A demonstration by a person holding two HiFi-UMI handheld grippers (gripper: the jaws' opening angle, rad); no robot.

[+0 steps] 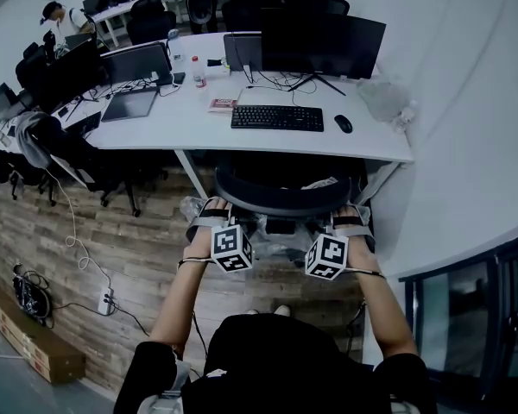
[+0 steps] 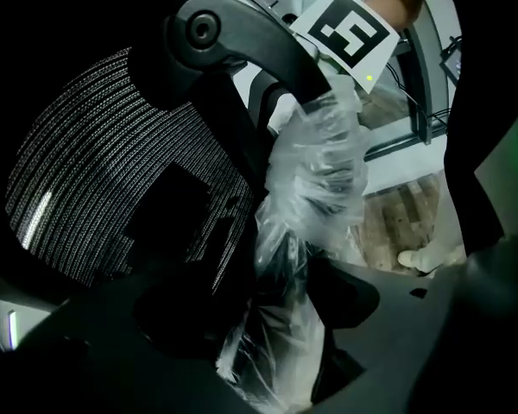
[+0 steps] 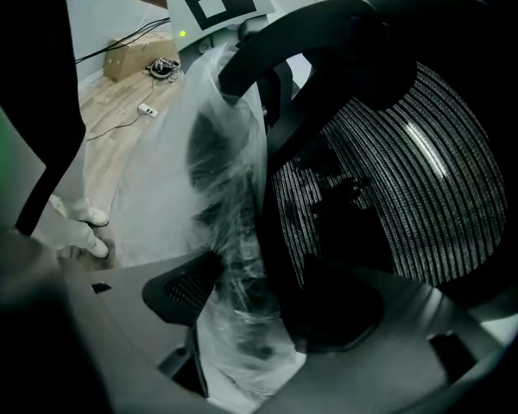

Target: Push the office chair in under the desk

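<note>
- Office chair (image 1: 281,198) stands partway beneath the desk (image 1: 242,136), backrest toward the person.
- Left gripper (image 2: 259,313) and right gripper (image 3: 268,304) gape wide, each straddling one backrest edge sheathed in plastic wrap (image 2: 315,171), clamping nothing. Paired like this, a push should roll it straight.

A white desk (image 1: 363,145) carries a keyboard (image 1: 277,117), a mouse (image 1: 344,123) just right of it and a monitor (image 1: 322,46) behind. Further left lie a booklet (image 1: 222,104), a bottle (image 1: 198,72) and a laptop (image 1: 131,103). Crumpled plastic (image 1: 384,97) sits near the right end. The plank floor (image 1: 147,257) bears the chair (image 1: 281,198), partly under the desk, a long box (image 1: 30,339) and a power strip (image 1: 106,300).
</note>
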